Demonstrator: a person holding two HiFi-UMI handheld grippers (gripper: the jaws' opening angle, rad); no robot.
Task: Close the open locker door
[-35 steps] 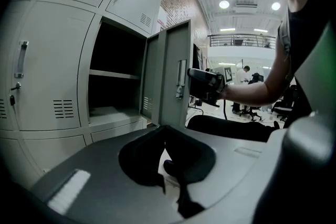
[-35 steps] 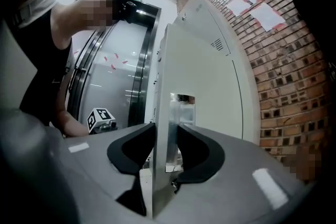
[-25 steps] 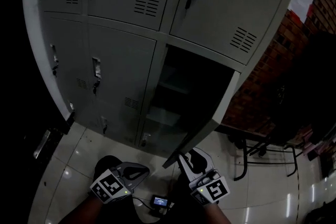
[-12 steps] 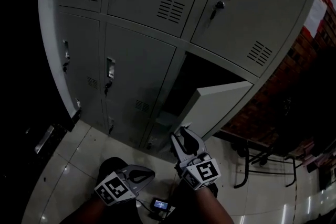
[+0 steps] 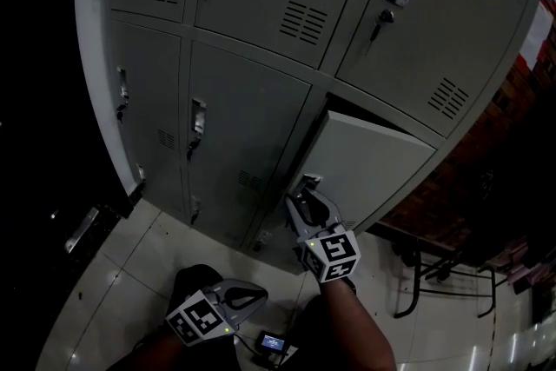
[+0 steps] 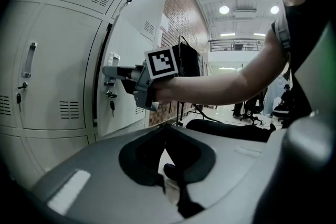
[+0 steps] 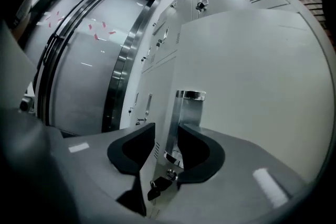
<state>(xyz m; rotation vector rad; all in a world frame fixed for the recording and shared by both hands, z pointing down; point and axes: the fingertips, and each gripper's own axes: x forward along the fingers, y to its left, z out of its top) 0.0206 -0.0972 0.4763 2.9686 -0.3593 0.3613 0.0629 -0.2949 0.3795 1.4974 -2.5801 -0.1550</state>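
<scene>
The grey locker door (image 5: 373, 169) in the bottom row stands only slightly ajar, its free edge near the frame. My right gripper (image 5: 304, 185) is at that edge by the chrome handle (image 7: 188, 110), and its jaws (image 7: 167, 136) are shut on the door edge (image 7: 252, 76). A key (image 7: 157, 186) hangs below the handle. In the left gripper view the right gripper (image 6: 113, 72) shows at the door (image 6: 131, 34). My left gripper (image 5: 261, 295) hangs low beside my body, shut and holding nothing (image 6: 169, 127).
Closed lockers (image 5: 252, 126) with handles and vents fill the cabinet to the left and above. A brick wall (image 5: 521, 143) and a metal chair (image 5: 434, 265) stand at the right. A small lit device (image 5: 274, 343) lies on the tiled floor by my feet.
The door has swung from wide open to almost closed. My right gripper has moved up and forward with its edge. The left gripper has hardly moved.
</scene>
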